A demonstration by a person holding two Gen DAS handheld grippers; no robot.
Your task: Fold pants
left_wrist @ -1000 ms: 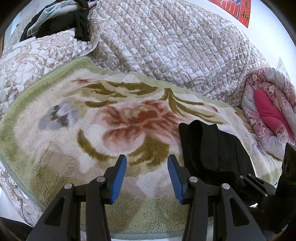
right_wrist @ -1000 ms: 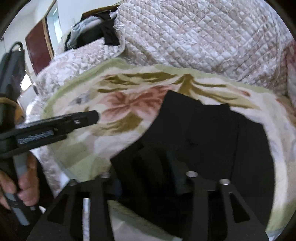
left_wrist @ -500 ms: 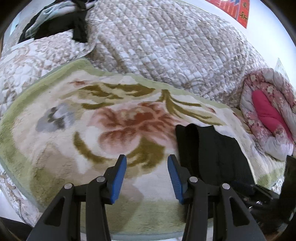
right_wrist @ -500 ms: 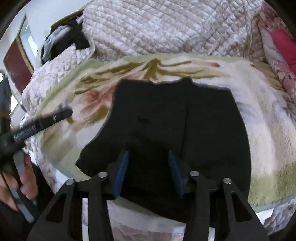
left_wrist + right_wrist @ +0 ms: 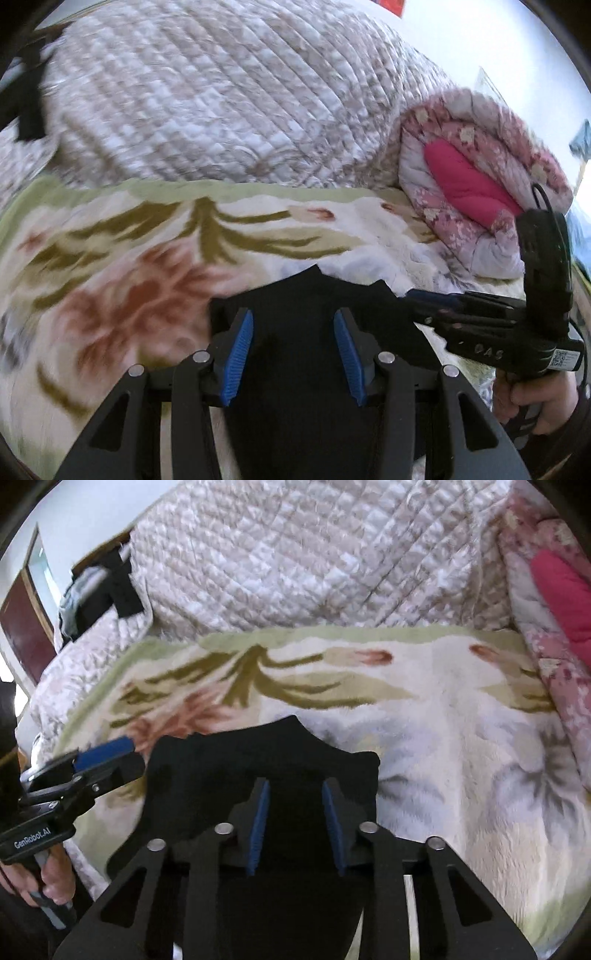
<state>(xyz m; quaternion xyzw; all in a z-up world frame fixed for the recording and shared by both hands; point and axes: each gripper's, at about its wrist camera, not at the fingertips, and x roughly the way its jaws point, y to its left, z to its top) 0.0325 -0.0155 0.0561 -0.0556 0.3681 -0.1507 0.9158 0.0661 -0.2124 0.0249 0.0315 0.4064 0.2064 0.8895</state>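
Black folded pants [image 5: 266,760]: dark fabric, lying flat on the cream plush blanket with a green border and a red-and-olive flower print [image 5: 424,716], at the blanket's near edge, just right of its large red flower. The far edge of the pants shows an uneven, notched outline.

Right gripper [image 5: 295,823]: black frame, blue pads [image 5: 258,827]. It is poised over the near part of the pants, pointing down at them. Its jaws have just been closing and now stand a narrow gap apart; black fabric fills the view between them, but it is unclear whether the pads press on any of it.

Left gripper [image 5: 293,354]: black frame, blue pads [image 5: 236,354]. It is poised above the left part of the pants, jaws parted at a middling width, with nothing visibly pinched between the pads.

Pale quilted bedspread with a beige leaf pattern [image 5: 221,96]: heaped beyond the blanket's far border.

Rolled pink floral quilt with a magenta lining [image 5: 469,177]: at the blanket's far right corner.

Person's hands: one [image 5: 51,875] grips the left gripper's handle, left of the pants; the other [image 5: 535,398] grips the right gripper's handle, right of them.
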